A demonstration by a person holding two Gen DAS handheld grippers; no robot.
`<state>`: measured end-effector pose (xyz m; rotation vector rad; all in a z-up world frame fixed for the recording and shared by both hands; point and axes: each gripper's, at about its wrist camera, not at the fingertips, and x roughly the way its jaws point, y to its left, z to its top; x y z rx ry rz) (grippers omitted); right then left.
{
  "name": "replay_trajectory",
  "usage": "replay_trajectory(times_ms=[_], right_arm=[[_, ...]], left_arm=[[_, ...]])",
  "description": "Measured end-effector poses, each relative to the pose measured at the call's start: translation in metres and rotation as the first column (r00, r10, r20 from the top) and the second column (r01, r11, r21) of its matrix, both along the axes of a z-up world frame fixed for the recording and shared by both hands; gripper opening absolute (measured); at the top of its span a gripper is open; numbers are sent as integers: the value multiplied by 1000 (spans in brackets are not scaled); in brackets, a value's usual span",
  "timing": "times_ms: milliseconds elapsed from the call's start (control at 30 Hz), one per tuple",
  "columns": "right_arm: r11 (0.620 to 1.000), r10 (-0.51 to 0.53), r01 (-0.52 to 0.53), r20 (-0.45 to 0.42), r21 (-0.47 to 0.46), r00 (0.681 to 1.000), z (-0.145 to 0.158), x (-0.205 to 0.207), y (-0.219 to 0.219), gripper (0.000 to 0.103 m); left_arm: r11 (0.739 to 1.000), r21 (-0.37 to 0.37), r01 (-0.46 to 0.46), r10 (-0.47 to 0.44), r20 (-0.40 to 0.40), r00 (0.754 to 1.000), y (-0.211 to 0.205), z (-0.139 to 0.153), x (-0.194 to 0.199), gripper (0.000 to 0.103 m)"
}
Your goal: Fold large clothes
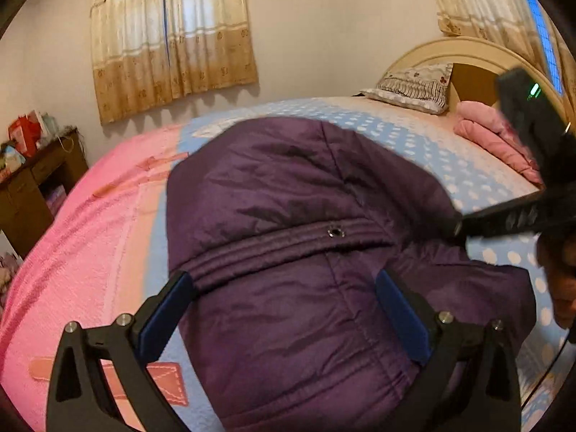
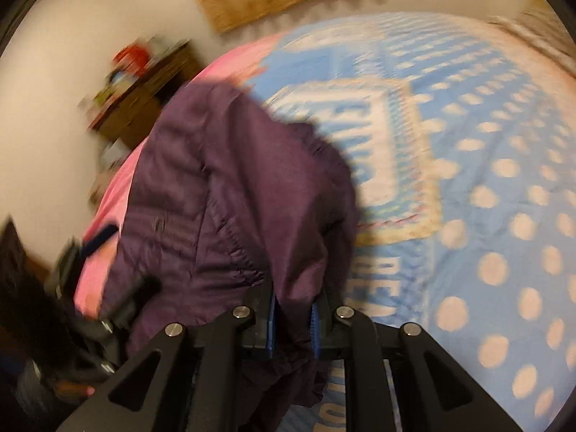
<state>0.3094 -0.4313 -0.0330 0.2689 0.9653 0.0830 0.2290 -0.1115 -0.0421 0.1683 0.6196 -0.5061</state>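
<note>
The right gripper [image 2: 293,318] is clenched on a fold of the purple jacket [image 1: 288,216], seemingly mid-fold. The left gripper [image 1: 284,288] hangs spread wide above it, so next it likely needs to pinch the opposite edge

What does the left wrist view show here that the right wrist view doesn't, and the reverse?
Left wrist only: the open left gripper over the purple jacket, its snap, a pillow, headboard and folded pink blanket. Right wrist only: the right gripper shut on a jacket fold, and a lettered patch on the bedspread. Both: jacket, polka-dot bedspread, wooden desk, curtain.
</note>
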Motion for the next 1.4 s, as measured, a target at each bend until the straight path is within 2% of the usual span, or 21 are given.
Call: replay_trajectory(times_ms=[67, 133, 167, 200, 267, 300, 400, 467, 500, 567, 600, 667, 733, 800, 867, 933, 967, 1033, 1067, 1200, 1400], right_arm=[[995, -92, 89, 66, 45, 994, 24, -10, 3, 25], [991, -106, 92, 141, 100, 984, 43, -14, 19, 30], [988, -111, 90, 180, 121, 977, 48, -16, 26, 38], [981, -143, 107, 231, 164, 962, 52, -17, 31, 48], [970, -230, 195, 295, 144, 927, 60, -20, 35, 49], [962, -271, 236, 349, 138, 897, 68, -25, 37, 50], [962, -271, 248, 437, 110, 857, 86, -34, 45, 53], [985, -163, 115, 478, 127, 863, 86, -28, 56, 58], [985, -138, 71, 479, 155, 867, 81, -20, 57, 58], [970, -156, 61, 410, 236, 899, 55, 1, 51, 58], [960, -184, 88, 360, 265, 915, 39, 13, 45, 58], [942, -257, 174, 286, 285, 923, 12, 25, 31, 58], [923, -291, 208, 233, 323, 928, -10, 32, 18, 58], [950, -245, 186, 232, 250, 941, -16, 40, 20, 58], [977, -186, 153, 248, 146, 951, -15, 43, 28, 58], [992, -123, 115, 247, 46, 961, -17, 48, 36, 58], [995, -98, 98, 243, 12, 965, -17, 50, 38, 59], [996, -74, 82, 233, -22, 970, -23, 54, 35, 59], [997, -72, 78, 227, -18, 971, -27, 53, 32, 59], [998, -44, 52, 225, -26, 973, -51, 54, 22, 60], [998, -46, 56, 212, -39, 976, -63, 55, 22, 61]], left_arm=[[1000, -19, -15, 15, -14, 1000, -1, -3, 6, 103], [999, -28, -25, 25, -21, 999, 2, -7, 21, 103], [999, -33, -31, 31, -24, 999, 3, -9, 22, 103], [999, -34, -35, 35, -25, 999, 4, -12, 28, 103], [999, -33, -38, 37, -28, 999, 3, -16, 34, 103], [999, -31, -35, 34, -28, 999, 2, -18, 32, 103], [999, -34, -30, 29, -30, 999, 2, -18, 34, 103], [998, -48, -28, 26, -33, 999, 3, -18, 35, 103], [998, -53, -29, 27, -33, 999, 3, -19, 37, 103], [998, -59, -30, 28, -34, 999, 4, -19, 38, 103], [997, -63, -33, 31, -36, 999, 6, -19, 40, 103], [996, -79, -44, 42, -23, 999, 17, -14, 37, 103], [992, -92, -90, 94, 38, 995, 36, -6, 28, 103], [981, -121, -148, 158, 79, 984, 52, 3, 28, 103], [977, -116, -180, 188, 61, 980, 56, 9, 41, 103], [983, -85, -163, 166, 31, 986, 47, 13, 55, 103], [986, -54, -158, 160, 27, 987, 41, 11, 59, 103], [985, 75, -154, 155, -15, 988, 20, -5, 71, 103], [985, 75, -154, 157, -42, 987, 18, -15, 75, 103], [983, -47, -179, 173, -117, 978, 30, -35, 78, 103], [982, -61, -177, 167, -139, 976, 25, -44, 83, 103]])
